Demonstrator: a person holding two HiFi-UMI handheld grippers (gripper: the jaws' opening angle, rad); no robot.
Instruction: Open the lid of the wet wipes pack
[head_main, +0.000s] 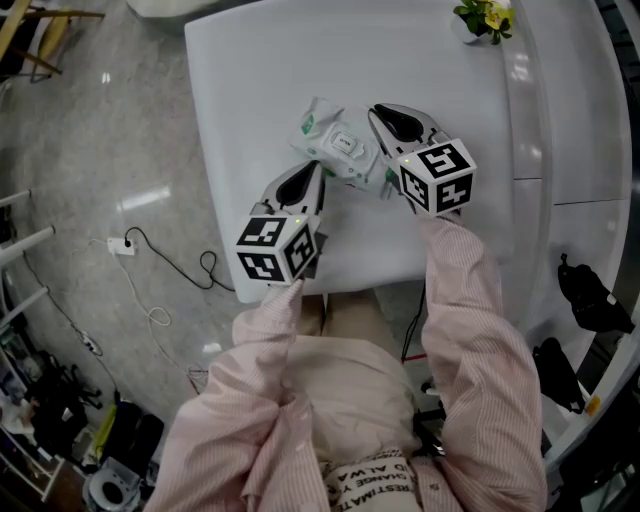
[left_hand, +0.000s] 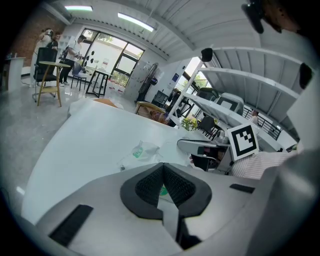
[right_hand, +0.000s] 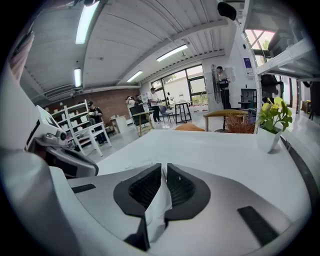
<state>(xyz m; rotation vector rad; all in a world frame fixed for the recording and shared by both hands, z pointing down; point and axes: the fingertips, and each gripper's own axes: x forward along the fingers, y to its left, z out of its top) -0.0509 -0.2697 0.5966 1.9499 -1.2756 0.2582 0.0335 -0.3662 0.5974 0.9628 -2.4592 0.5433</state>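
Note:
The wet wipes pack (head_main: 338, 143), white with green print, lies on the white table (head_main: 260, 70). My left gripper (head_main: 320, 168) comes at it from the near left. In the left gripper view this gripper (left_hand: 163, 167) is shut on the pack's near edge, with green print showing between its pads; the rest of the pack (left_hand: 140, 150) lies beyond. My right gripper (head_main: 376, 110) reaches in from the right. Seen in the right gripper view, it (right_hand: 164, 167) is shut on a thin white flap of the pack (right_hand: 159, 200). The lid itself is hidden there.
A small potted plant (head_main: 485, 20) stands at the table's far right corner. The near table edge (head_main: 330, 285) runs just behind the grippers. A cable and power strip (head_main: 125, 245) lie on the floor to the left. Shelving runs along the right side.

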